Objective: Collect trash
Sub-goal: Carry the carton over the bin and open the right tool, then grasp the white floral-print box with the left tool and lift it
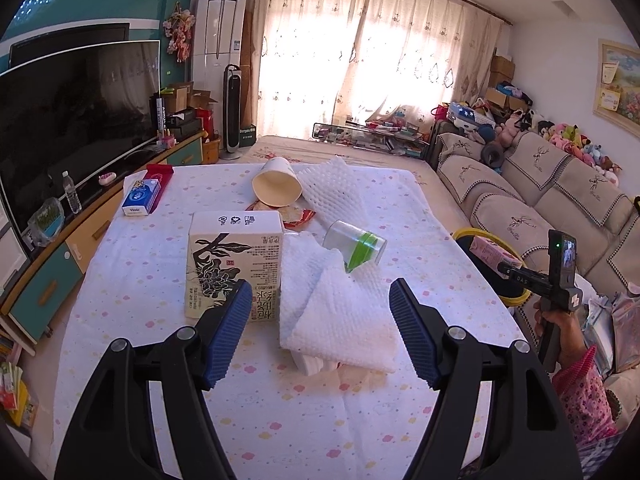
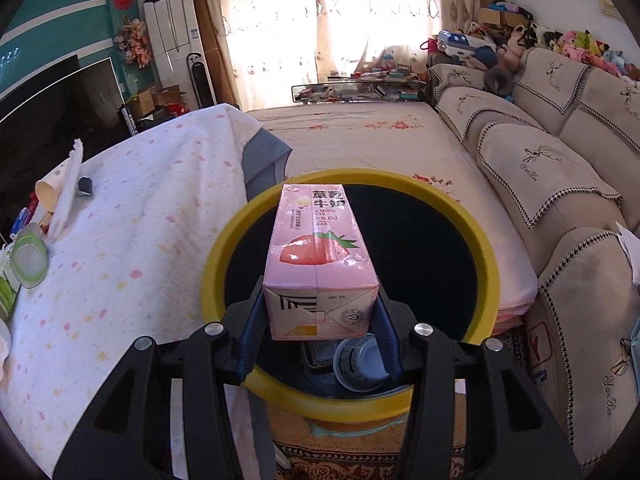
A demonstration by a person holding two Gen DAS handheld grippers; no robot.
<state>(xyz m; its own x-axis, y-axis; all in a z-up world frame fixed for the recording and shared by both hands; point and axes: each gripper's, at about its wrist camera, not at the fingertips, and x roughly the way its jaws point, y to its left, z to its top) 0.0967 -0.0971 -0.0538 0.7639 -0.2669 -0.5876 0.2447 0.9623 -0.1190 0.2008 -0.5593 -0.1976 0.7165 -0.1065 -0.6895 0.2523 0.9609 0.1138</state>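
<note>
The pink strawberry milk carton (image 2: pixel 316 256) was clamped by its lower end between the blue pads of the right gripper (image 2: pixel 318 320), jaws about half apart and pressing on both of its sides. It hung directly over the yellow-rimmed bin (image 2: pixel 224 256), its length pointing across the bin's dark mouth. Inside the bin, just beneath the carton's near end, lay a plastic bottle (image 2: pixel 356 364) and a dark tray. In the left wrist view the same carton (image 1: pixel 490 254) showed at the bin's rim (image 1: pixel 478 234), with a hand (image 1: pixel 556 328) in a pink patterned sleeve gripping the right tool's handle.

The bin stood on the floor just beside the table (image 1: pixel 120 300), between it and the beige sofa (image 2: pixel 560 184).

On the table, away from the bin, the left gripper (image 1: pixel 320 308) stood wide open and held nothing; its blue pads straddled a folded white foam sheet (image 1: pixel 340 320) without touching it. Farther from the bin, just left of that sheet, stood a cream box (image 1: pixel 234 264) with black flower print. Beyond the sheet lay a clear cup with a green lid (image 1: pixel 356 246) on its side, a tipped paper cup (image 1: pixel 276 188), a white foam net (image 1: pixel 334 186) and a blue tissue pack (image 1: pixel 142 198).
</note>
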